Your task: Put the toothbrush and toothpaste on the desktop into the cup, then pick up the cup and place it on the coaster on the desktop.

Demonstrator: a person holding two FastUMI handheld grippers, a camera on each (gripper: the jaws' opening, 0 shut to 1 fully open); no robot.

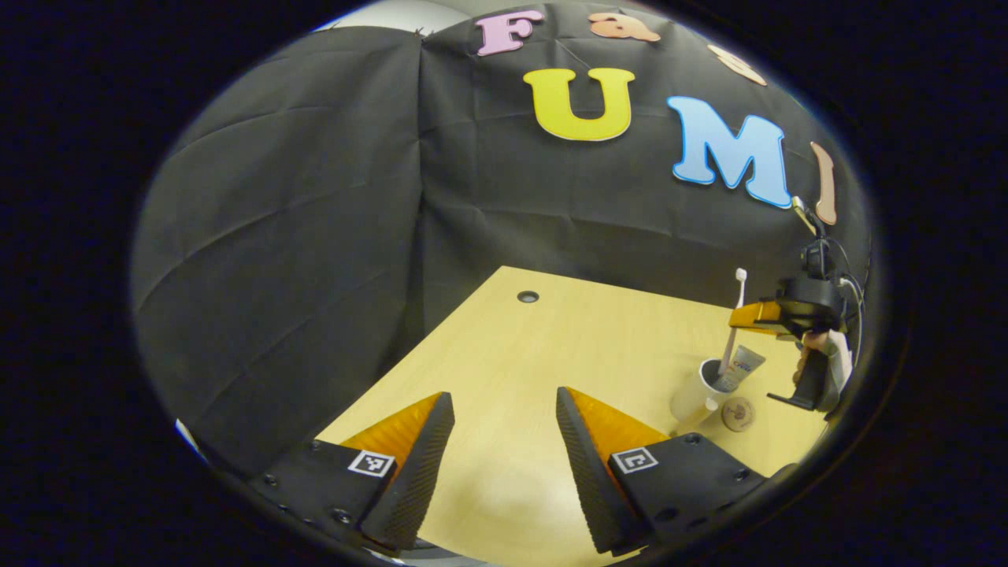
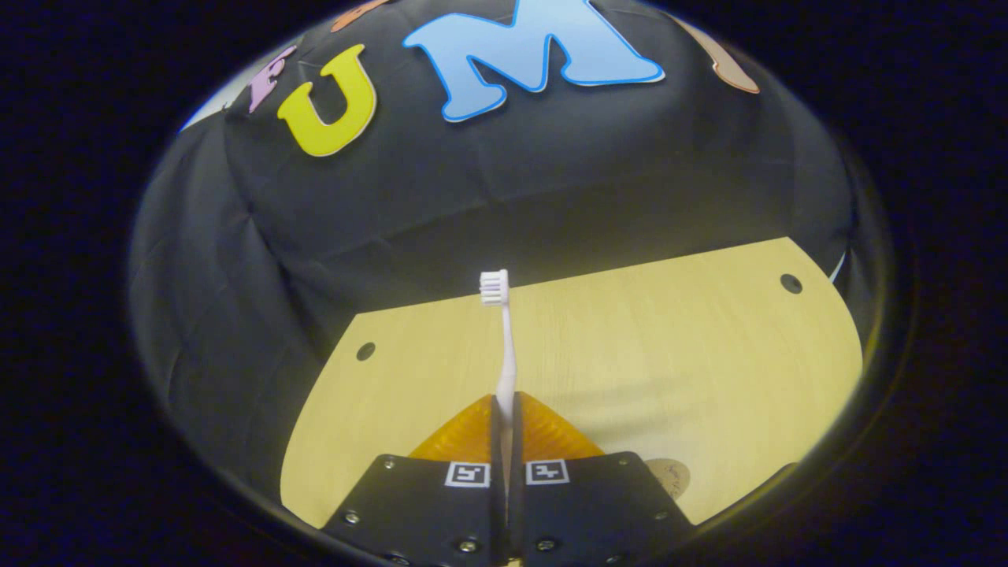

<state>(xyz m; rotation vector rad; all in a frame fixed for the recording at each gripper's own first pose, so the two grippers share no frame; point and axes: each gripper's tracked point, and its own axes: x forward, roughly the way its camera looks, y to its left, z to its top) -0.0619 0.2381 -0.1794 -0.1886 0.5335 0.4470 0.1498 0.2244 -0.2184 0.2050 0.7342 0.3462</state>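
1. Left gripper [image 1: 504,449]: nearest item in the left gripper view. Fingers spread wide apart, nothing between them; it hangs over the desktop [image 1: 504,362] near the near edge.
2. Right gripper [image 2: 504,441]: nearest item in the right gripper view. Fingers closed tight on the toothbrush [image 2: 504,346] handle, which runs up between them with the bristle head uppermost. In the left gripper view the same gripper [image 1: 760,315] sits toward the right edge of the desktop, held by a hand [image 1: 827,354].
3. Coaster [image 2: 669,476]: small round disc, flat on the desktop just beside the right gripper. In the left gripper view it [image 1: 738,413] lies just beside the foot of the cup, apart from it.
4. Cup [image 1: 697,398]: white, upright, toward the right edge of the desktop. The toothbrush [image 1: 735,315] stands over it, its lower end at or inside the mouth; whether it touches bottom cannot be told.
5. Toothpaste [image 1: 739,368]: tube leaning in the cup, upper end out over the rim.
6. Handling, judged: toothbrush light, stiff and slim, smooth plastic liable to swivel in a grip; it is taken at mid-handle. Cup light but top-heavy with tall contents, likely to tip; best taken across the wall below the rim.
7. Desktop holes [image 2: 365,351]: small grommets by the far corners.
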